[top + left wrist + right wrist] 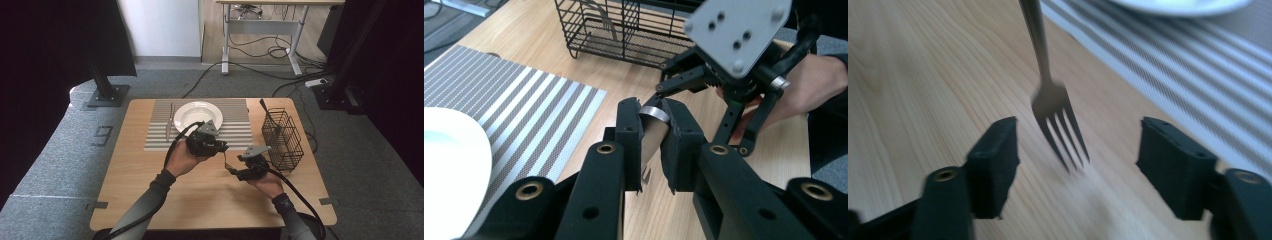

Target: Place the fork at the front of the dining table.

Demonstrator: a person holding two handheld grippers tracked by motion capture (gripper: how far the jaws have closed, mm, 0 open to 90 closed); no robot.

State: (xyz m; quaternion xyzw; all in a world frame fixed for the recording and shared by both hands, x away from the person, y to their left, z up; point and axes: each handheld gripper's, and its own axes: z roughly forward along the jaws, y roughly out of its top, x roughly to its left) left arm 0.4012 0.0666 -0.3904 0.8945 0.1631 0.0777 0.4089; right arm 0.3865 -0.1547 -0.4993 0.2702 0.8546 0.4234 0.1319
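Between the two grippers, a fork (1053, 107).

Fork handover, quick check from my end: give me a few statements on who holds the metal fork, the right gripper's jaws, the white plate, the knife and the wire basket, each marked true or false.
1. The left gripper is shut on the handle of the silver metal fork. True.
2. The right gripper is clamped on the fork's tines. False: its jaws stand open on either side of the tines, not touching them.
3. The round white plate sits on the grey striped placemat. True.
4. The table knife lies inside the black wire basket. False: it lies on the placemat, left of the plate.
5. The basket stands on the placemat. False: it stands on the bare wooden table, right of the placemat.
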